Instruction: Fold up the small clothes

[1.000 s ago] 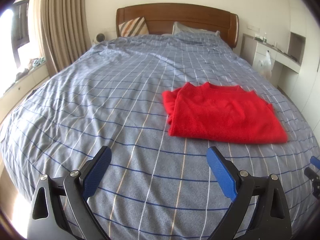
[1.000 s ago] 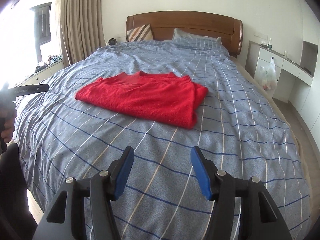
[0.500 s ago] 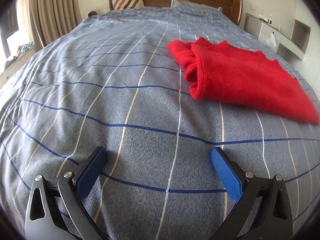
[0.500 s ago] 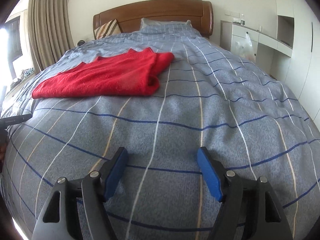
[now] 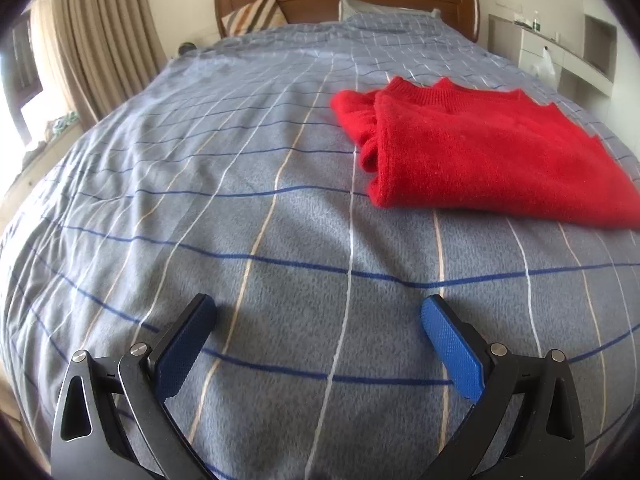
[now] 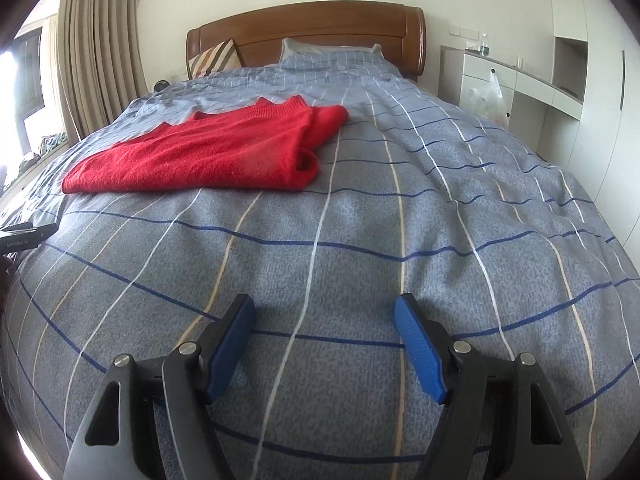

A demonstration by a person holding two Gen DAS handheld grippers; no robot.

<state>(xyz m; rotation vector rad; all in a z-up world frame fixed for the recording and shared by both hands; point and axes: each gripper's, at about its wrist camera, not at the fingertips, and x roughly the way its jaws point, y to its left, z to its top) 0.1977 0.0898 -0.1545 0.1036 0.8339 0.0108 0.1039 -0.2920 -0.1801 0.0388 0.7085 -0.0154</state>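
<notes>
A red knitted sweater (image 5: 480,148) lies folded flat on the blue checked bedspread (image 5: 240,200). In the left wrist view it is ahead and to the right of my left gripper (image 5: 318,310), which stands open, low over the cover, with nothing between its blue pads. In the right wrist view the sweater (image 6: 208,152) lies ahead and to the left of my right gripper (image 6: 325,308), also open and empty just above the bedspread (image 6: 400,220). Part of the left gripper's black body (image 6: 24,234) shows at the left edge of that view.
A wooden headboard (image 6: 304,36) with a striped cushion (image 6: 212,58) and a pillow closes the far end of the bed. Beige curtains (image 6: 92,52) and a window sill stand left. White cabinets (image 6: 520,80) with a hanging plastic bag stand right.
Both grippers have dropped down close to the bedspread and tipped forward, so the sweater looks nearer. The right gripper's jaws have spread wider. The sweater has not moved.
</notes>
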